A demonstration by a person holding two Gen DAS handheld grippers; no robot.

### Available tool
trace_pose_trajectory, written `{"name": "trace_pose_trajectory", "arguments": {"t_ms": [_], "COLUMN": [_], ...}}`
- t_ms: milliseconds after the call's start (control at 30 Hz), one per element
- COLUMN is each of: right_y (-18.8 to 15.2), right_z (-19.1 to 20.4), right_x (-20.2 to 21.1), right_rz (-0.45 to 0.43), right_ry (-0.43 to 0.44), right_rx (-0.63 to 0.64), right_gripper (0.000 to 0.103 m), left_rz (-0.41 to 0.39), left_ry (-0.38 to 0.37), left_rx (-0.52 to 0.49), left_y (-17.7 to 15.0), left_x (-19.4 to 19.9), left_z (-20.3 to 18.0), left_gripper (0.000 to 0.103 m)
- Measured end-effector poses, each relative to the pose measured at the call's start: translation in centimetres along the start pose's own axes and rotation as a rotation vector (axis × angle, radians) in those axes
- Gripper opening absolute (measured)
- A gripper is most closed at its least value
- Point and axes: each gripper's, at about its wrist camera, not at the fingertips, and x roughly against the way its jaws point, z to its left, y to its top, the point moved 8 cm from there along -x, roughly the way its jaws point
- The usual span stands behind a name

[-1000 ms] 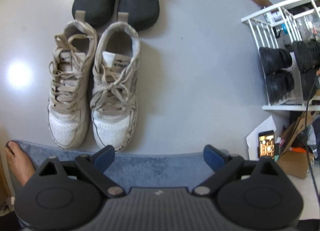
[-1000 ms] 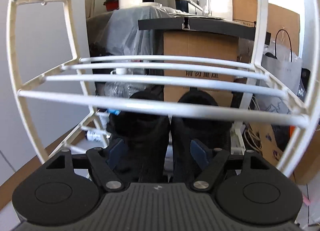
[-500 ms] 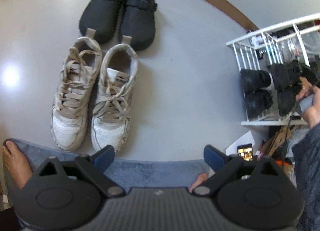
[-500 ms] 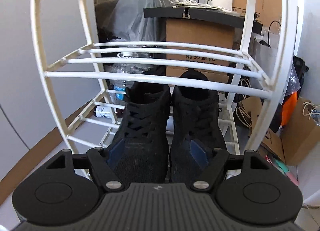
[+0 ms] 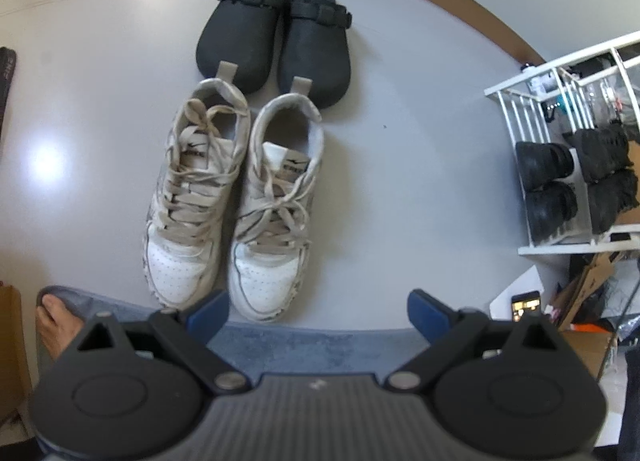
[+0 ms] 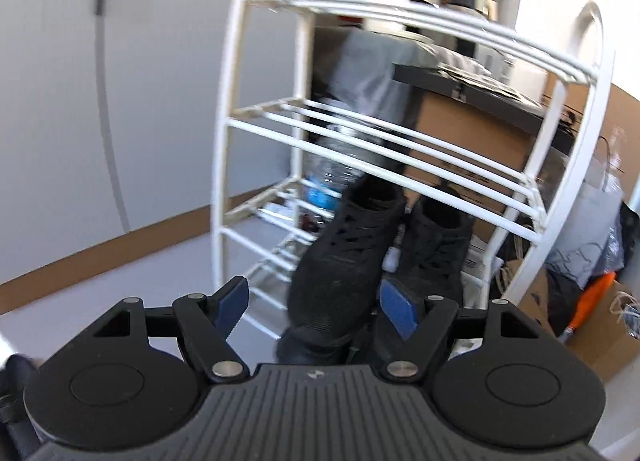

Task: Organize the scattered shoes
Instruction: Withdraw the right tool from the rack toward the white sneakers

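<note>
Bare foot (image 5: 54, 325): resting at the near left edge of a blue mat (image 5: 320, 345), just beside the left gripper.
Left gripper (image 5: 318, 311): hovering with its blue pads apart and gripping nothing, pointing steeply down at the pale grey floor (image 5: 420, 181).
White lace-up sneakers (image 5: 232, 201): sitting side by side on the floor just beyond the left pads, toes near, heels far, long axes running straight away from the gripper.
Black strapped clogs (image 5: 276, 35): lying as a pair directly beyond the sneakers' heels.
Nearer hand: the left one, judging by how close the sneaker toes are lying to it.
White wire shoe rack (image 6: 400, 141): standing far right in the left view.
Black mesh sneakers (image 6: 380, 253): sitting on a low shelf of the rack, toes toward the right gripper.
Right gripper (image 6: 314, 307): looking at the rack with jaws apart, holding nothing.
</note>
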Motion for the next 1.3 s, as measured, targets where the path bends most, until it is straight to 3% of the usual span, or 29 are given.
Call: {"name": "trace_pose_trajectory", "arguments": {"t_ms": [300, 733, 967, 1300], "right_y": [1.6, -0.5, -3.2, -7.9], "right_z": [2.2, 3.4, 5.2, 6.5], "right_x": [8.2, 15.6, 18.9, 21.7], "right_rz": [-0.036, -0.040, -0.034, 0.076], "right_ry": [0.196, 0.342, 0.425, 0.527], "right_rx": [-0.019, 0.038, 0.114, 0.183], "right_gripper": [0.077, 0.077, 0.077, 0.077], "left_rz": [-0.031, -0.061, -0.076, -0.080], "left_ry": [0.005, 0.011, 0.019, 0.028], "left_rx": [-0.024, -0.017, -0.013, 0.005], "left_y": [0.1, 0.7, 1.1, 1.2], "left_x": [1.1, 2.3, 2.5, 3.5], "left_z": [0.5, 1.7, 1.9, 1.8], "left_gripper": [0.097, 0.097, 0.097, 0.097]}}
